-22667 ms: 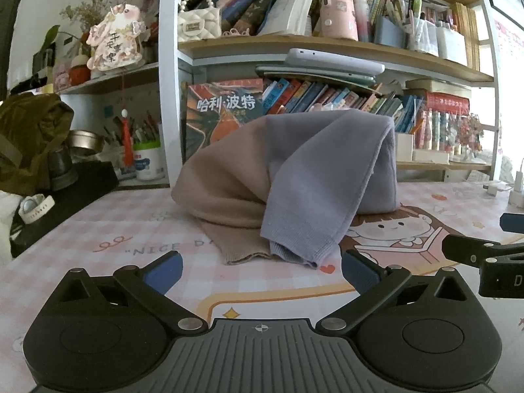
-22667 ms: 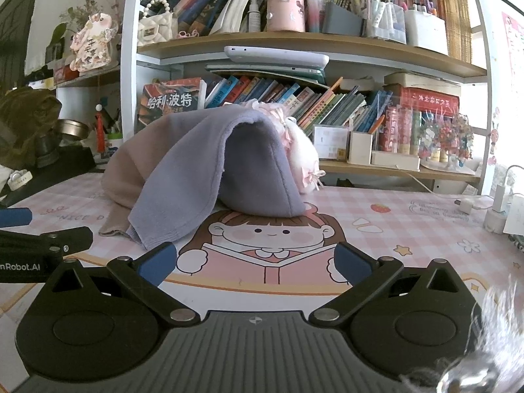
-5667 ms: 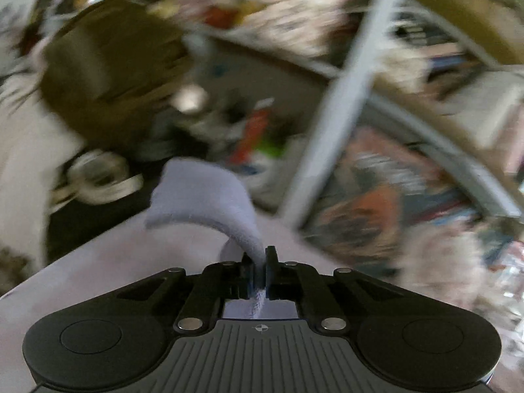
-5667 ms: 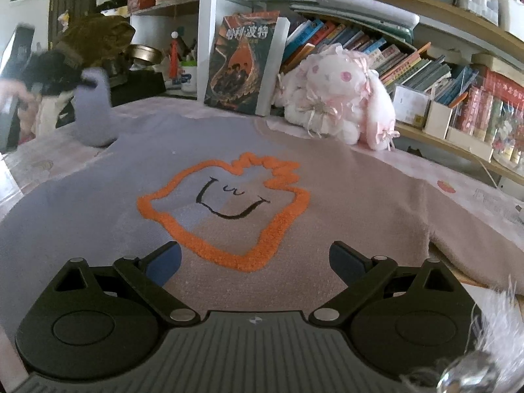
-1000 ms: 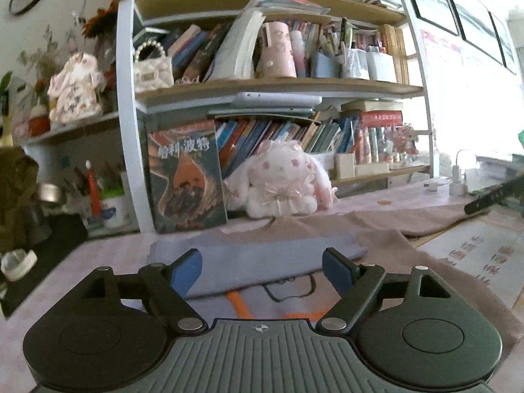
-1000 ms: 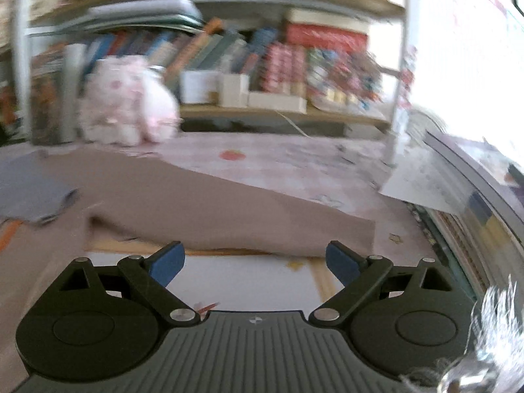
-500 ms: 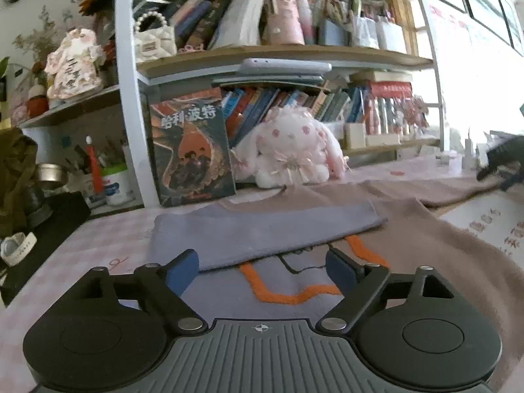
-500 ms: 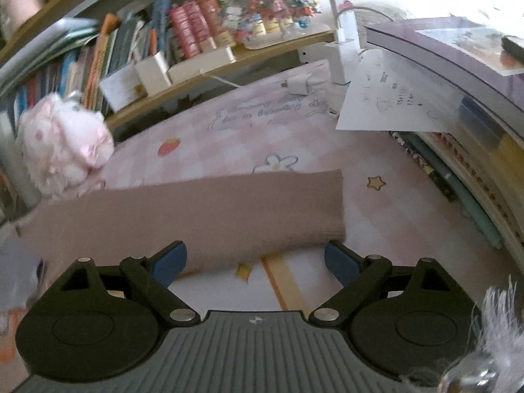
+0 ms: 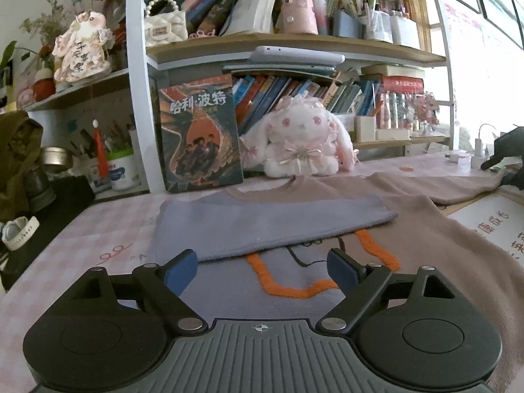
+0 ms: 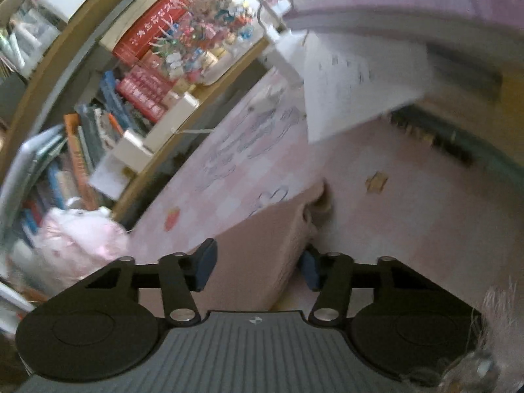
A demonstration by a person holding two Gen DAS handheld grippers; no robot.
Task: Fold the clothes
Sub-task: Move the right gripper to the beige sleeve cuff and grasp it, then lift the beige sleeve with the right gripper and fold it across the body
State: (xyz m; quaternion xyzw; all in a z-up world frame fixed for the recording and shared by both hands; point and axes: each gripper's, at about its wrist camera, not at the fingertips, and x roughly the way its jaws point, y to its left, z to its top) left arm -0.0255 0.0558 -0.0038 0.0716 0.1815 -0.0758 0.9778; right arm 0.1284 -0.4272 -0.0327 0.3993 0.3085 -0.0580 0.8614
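Closing in on the beige sleeve (image 10: 262, 245) with our right gripper (image 10: 257, 265), tilted sharply from half a second ago.

Its jaws now straddle the cuff near the table's (image 9: 98, 229) right edge, not yet shut. Our left gripper (image 9: 262, 267) hangs open over the sweater (image 9: 442, 245), grey sleeve (image 9: 271, 222) already folded across.

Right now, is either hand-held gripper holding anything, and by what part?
No hold yet. The right hand-held gripper is open, with the sweater's beige sleeve between its fingers, near the cuff. The left hand-held gripper is open above the sweater.
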